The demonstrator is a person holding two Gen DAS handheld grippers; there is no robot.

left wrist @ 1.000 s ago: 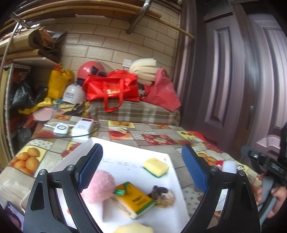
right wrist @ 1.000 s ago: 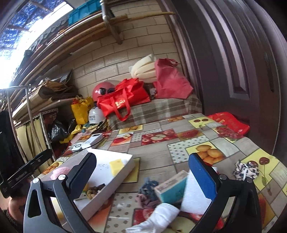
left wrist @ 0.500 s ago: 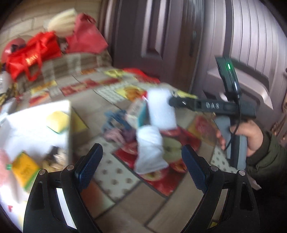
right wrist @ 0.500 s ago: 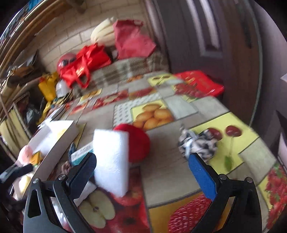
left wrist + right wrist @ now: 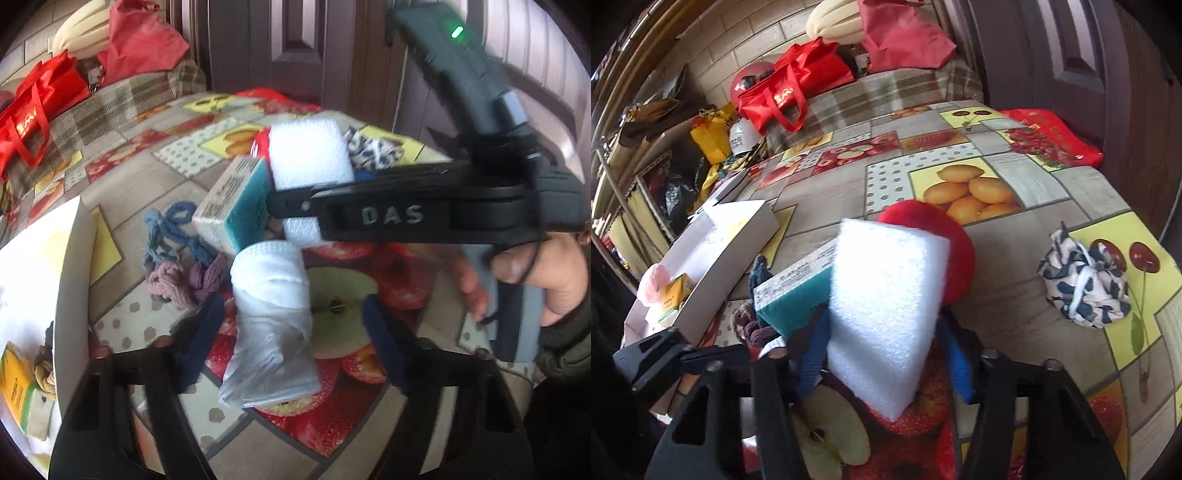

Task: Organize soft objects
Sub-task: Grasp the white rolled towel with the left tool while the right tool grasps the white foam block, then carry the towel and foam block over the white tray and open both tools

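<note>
Fruit-print tablecloth, cluttered; my right gripper brackets the upright white foam block, pads seemingly touching; my left gripper gapes around the rolled white cloth, lengthwise near-to-far.

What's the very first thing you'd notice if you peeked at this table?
The big white foam block standing between the right gripper pads, with a red plush ball right behind it. Next, the rolled white towel lying on the apple picture between the left gripper pads.
</note>
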